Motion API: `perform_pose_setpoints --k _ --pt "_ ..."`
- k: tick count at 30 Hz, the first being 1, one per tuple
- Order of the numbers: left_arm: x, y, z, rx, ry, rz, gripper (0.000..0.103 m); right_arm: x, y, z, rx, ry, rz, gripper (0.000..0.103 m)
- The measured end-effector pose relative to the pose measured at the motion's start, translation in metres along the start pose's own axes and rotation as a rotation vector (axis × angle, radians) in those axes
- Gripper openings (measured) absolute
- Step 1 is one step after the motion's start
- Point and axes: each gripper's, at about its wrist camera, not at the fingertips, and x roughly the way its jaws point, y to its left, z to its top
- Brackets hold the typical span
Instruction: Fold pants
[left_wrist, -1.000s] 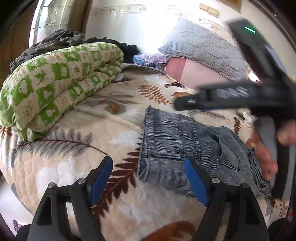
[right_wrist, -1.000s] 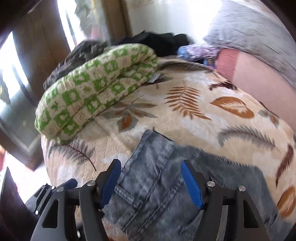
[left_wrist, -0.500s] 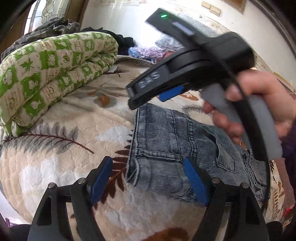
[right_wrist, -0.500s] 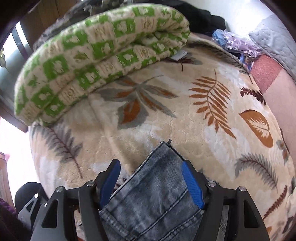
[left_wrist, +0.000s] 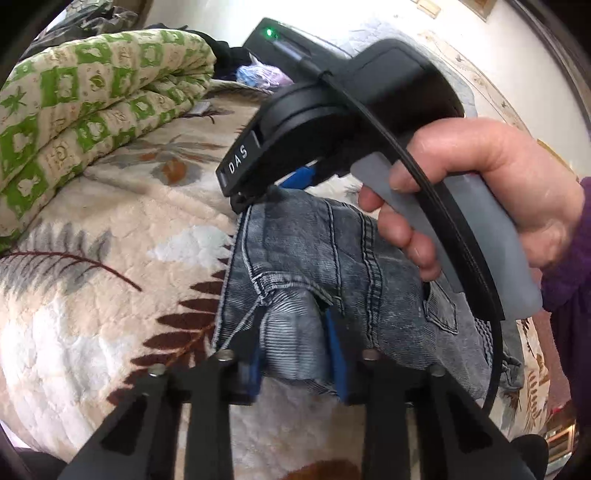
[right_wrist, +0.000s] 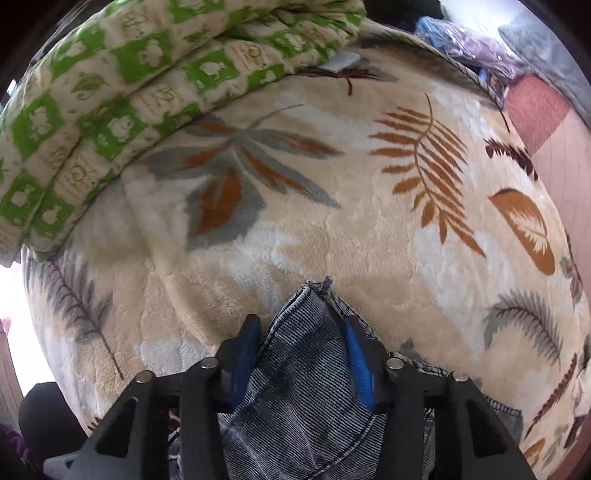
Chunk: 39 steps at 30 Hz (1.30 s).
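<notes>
Grey-blue denim pants (left_wrist: 332, 251) lie folded on a cream leaf-print blanket (left_wrist: 110, 258). My left gripper (left_wrist: 293, 332) is closing on the near corner of the pants' end, and the denim bunches up between its blue pads. My right gripper (left_wrist: 266, 188), held by a person's hand (left_wrist: 480, 177), points steeply down at the far corner of that end. In the right wrist view its jaws (right_wrist: 299, 325) are closing too, pinching a raised ridge of the pants (right_wrist: 303, 406) against the blanket (right_wrist: 332, 221).
A rolled green-and-cream quilt (left_wrist: 74, 110) lies along the blanket's far left (right_wrist: 129, 92). A pink sheet (right_wrist: 554, 122) and a plastic-wrapped bundle (right_wrist: 461, 33) sit at the far right. A purple sleeve (left_wrist: 569, 258) shows at the right edge.
Both grippers have come down onto the end of the pants and narrowed from wide open, so the denim now bunches between their pads. The right gripper tipped steeply downward.
</notes>
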Motion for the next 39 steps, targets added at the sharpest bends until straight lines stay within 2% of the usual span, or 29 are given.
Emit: perform_pose_setpoints --k 2,4,9,15,21,25,31,35,39 --pt "0.000 -0.001 0.000 0.002 0.001 -0.006 0.024 -0.001 -0.001 -0.001 -0.002 -0.008 -0.004 0.024" --pt "0.001 -0.001 0.001 0.007 -0.002 -0.012 0.022 -0.005 -0.003 -0.004 0.008 -0.028 -0.004 0.018" --pt "0.000 -0.003 0.002 0.031 -0.012 -0.014 0.020 -0.025 -0.001 -0.012 0.017 -0.093 -0.020 0.009" --pt "-0.004 -0.008 0.002 0.064 -0.042 -0.018 0.020 -0.056 -0.012 -0.023 0.076 -0.181 -0.018 0.009" --pt "-0.014 -0.025 -0.002 0.133 -0.083 -0.052 0.020 -0.094 -0.022 -0.045 0.131 -0.287 -0.067 0.008" --pt "-0.022 -0.044 -0.009 0.213 -0.121 -0.091 0.020 -0.113 -0.039 -0.067 0.173 -0.348 -0.095 0.008" --pt "-0.033 -0.088 -0.029 0.378 -0.170 -0.152 0.020 -0.146 -0.067 -0.118 0.270 -0.459 -0.116 0.008" --pt "-0.043 -0.115 -0.043 0.483 -0.206 -0.129 0.020 -0.165 -0.087 -0.157 0.348 -0.526 -0.116 0.008" --pt "-0.068 -0.124 -0.056 0.556 -0.310 -0.068 0.027 -0.179 -0.106 -0.192 0.407 -0.567 -0.111 0.008"
